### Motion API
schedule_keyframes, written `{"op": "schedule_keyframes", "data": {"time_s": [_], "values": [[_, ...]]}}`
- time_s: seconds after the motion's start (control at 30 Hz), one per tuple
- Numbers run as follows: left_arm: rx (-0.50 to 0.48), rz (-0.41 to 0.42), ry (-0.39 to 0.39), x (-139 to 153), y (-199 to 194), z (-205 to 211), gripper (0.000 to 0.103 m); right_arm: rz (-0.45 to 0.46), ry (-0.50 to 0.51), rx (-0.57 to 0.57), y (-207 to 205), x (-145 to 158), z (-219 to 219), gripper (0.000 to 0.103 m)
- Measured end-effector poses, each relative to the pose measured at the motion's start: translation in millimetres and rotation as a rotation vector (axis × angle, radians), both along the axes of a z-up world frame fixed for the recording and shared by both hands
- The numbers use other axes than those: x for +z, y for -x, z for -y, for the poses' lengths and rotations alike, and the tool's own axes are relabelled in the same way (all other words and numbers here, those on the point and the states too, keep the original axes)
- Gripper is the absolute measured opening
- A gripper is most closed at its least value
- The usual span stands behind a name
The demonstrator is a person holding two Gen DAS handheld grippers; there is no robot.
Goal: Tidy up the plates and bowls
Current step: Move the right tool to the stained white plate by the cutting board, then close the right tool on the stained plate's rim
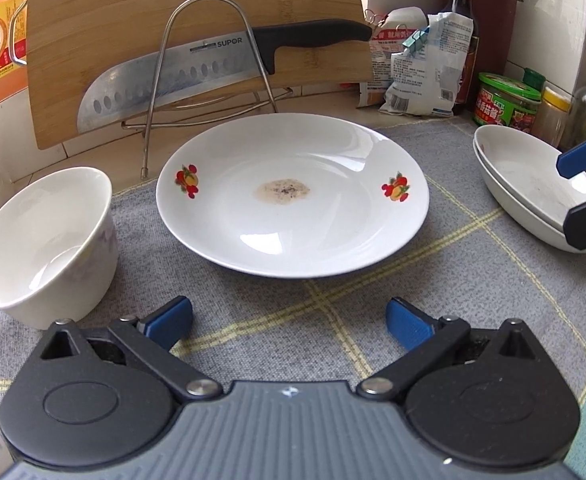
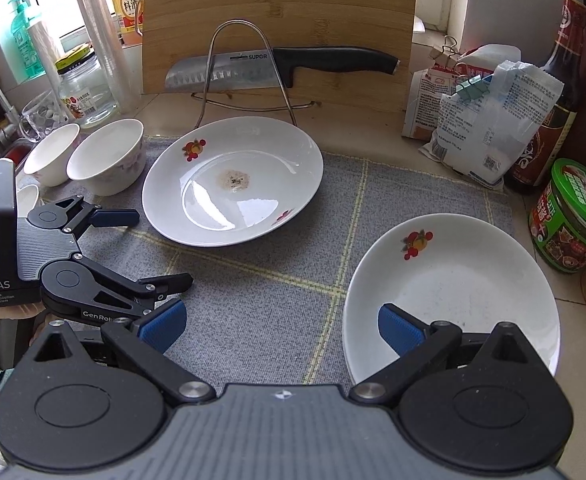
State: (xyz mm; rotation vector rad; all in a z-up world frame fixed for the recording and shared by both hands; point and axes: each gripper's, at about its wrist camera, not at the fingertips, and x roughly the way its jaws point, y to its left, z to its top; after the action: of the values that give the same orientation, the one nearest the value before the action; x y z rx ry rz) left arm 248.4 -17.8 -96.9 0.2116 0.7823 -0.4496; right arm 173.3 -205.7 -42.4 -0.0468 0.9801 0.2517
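Observation:
A white plate with fruit decals and a brown stain lies mid-mat, just ahead of my open, empty left gripper. A white bowl stands to its left, and a second bowl lies beyond that. On the right, two white plates sit stacked. My right gripper is open and empty. Its right finger is over the stack's near rim, its left finger over the mat.
A grey checked mat covers the counter. Behind the plates a wire rack holds a knife against a bamboo cutting board. Bags, a sauce bottle and a green jar crowd the right. Glass jars stand left.

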Motion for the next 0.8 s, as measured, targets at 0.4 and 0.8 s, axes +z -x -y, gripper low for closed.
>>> {"op": "schedule_keyframes", "data": {"time_s": [0.4,0.8], "values": [[0.039,0.013,0.005,-1.7,-16.0,7.2,0.103,0.001,-0.027,0.101,-53.1,-7.5,-0.9,0.103],[0.013,0.027,0.012,-2.5,-19.8,6.9,0.103,-0.067,-0.060,0.204,-129.5,-25.6,-3.0,0.103]]}}
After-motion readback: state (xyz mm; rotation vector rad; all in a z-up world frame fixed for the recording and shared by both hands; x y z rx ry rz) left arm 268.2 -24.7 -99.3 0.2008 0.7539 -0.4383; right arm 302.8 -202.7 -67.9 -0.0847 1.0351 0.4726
